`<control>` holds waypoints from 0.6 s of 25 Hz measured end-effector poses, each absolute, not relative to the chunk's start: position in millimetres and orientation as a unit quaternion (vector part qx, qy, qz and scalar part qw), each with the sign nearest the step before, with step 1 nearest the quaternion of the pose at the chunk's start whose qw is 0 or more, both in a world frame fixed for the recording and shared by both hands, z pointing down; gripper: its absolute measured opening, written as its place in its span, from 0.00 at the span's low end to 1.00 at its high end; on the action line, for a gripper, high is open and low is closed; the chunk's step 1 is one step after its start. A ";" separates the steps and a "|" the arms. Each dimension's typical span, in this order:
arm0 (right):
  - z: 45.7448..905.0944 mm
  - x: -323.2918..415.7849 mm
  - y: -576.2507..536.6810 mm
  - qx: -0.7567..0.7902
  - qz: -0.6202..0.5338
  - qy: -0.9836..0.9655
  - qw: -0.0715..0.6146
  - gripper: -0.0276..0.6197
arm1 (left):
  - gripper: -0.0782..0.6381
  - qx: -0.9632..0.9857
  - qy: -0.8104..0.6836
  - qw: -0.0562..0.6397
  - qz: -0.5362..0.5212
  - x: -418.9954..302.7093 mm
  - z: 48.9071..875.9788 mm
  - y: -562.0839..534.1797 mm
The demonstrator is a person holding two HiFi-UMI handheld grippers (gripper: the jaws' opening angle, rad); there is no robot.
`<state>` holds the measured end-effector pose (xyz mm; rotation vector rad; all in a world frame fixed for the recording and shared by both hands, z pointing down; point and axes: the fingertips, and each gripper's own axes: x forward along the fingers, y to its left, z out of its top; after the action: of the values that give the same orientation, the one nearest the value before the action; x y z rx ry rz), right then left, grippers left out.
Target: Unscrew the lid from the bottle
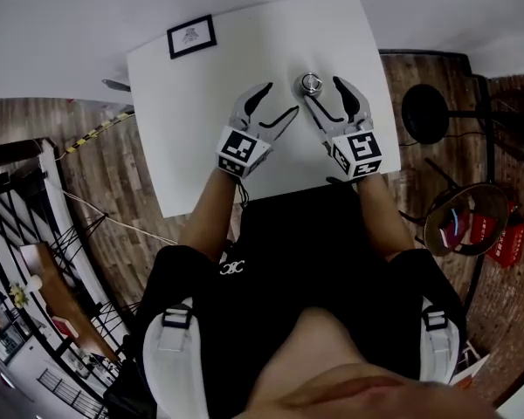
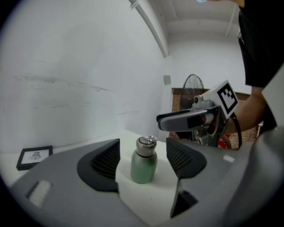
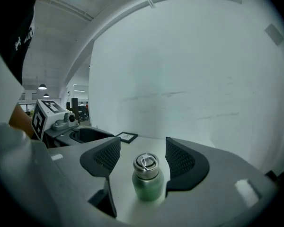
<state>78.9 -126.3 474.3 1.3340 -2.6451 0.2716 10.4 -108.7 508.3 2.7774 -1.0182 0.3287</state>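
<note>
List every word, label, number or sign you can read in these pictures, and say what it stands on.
No text reads clearly.
Framed card: a small figure and print, too small to read.
Shirt logo: white mark, too blurred to read.
Marker cubes: square patterns, no letters.
Green bottle: no label shows.

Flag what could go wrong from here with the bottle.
The small green metal bottle stands unheld on the white table; either open gripper could tip it when closing. The left gripper and right gripper aim at the same bottle and may collide. Its small silver lid may slip from a grip.
</note>
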 end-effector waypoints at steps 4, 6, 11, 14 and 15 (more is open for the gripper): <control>495.0 68.8 -130.0 0.441 0.096 -0.885 0.116 0.46 | 0.60 0.937 -0.315 0.086 0.123 20.0 532.4 -111.1; 503.0 64.6 -131.1 0.439 0.103 -0.884 0.125 0.46 | 0.62 0.939 -0.308 0.088 0.127 24.3 542.1 -113.5; 520.6 61.8 -139.2 0.431 0.125 -0.883 0.138 0.46 | 0.63 0.943 -0.286 0.094 0.144 42.7 572.9 -123.7; 528.4 58.3 -143.7 0.425 0.128 -0.883 0.156 0.46 | 0.63 0.943 -0.278 0.097 0.155 51.2 587.7 -130.6; 530.2 57.0 -143.8 0.423 0.126 -0.882 0.163 0.46 | 0.63 0.943 -0.277 0.098 0.158 53.5 591.4 -131.4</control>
<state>57.0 -143.8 530.2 1.2068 -2.5165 0.3591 53.5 -131.4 591.4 2.7907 -0.8188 0.4666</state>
